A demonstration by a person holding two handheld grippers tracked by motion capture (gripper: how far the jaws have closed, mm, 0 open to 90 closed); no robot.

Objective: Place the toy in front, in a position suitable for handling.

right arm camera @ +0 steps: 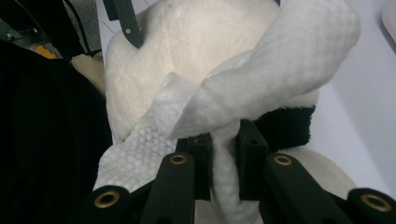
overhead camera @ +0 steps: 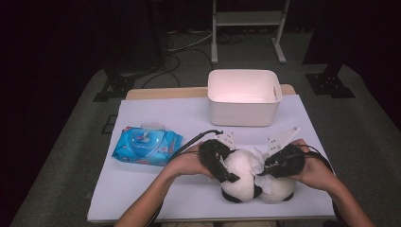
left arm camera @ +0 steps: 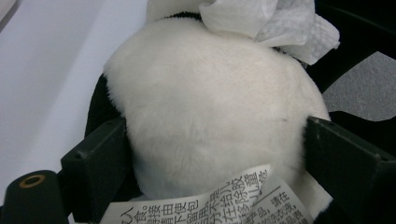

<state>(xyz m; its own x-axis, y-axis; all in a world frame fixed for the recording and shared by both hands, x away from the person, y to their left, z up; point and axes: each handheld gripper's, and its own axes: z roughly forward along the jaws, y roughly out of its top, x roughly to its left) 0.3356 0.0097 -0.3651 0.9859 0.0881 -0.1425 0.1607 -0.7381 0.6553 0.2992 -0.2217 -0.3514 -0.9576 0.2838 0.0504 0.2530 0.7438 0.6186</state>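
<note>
A white plush panda (overhead camera: 243, 165) with black patches lies near the table's front edge. My left gripper (overhead camera: 229, 170) comes in from the left, and its jaws stand wide on either side of the panda's round white part (left arm camera: 210, 107), pressing into the fur. My left gripper (left arm camera: 215, 154) also has the toy's printed label (left arm camera: 205, 200) lying between its jaws. My right gripper (overhead camera: 267, 168) is shut on a white wet wipe (right arm camera: 280, 70), which curls up against the panda's fur (right arm camera: 187, 42). The wipe (overhead camera: 259, 163) sits bunched on top of the toy, and the right gripper (right arm camera: 226, 163) pinches its lower fold.
A white plastic bin (overhead camera: 243, 97) stands at the back of the table, beyond the toy. A blue pack of wet wipes (overhead camera: 146, 145) with its lid flap up lies to the left. The white tabletop (overhead camera: 156, 189) spreads around them.
</note>
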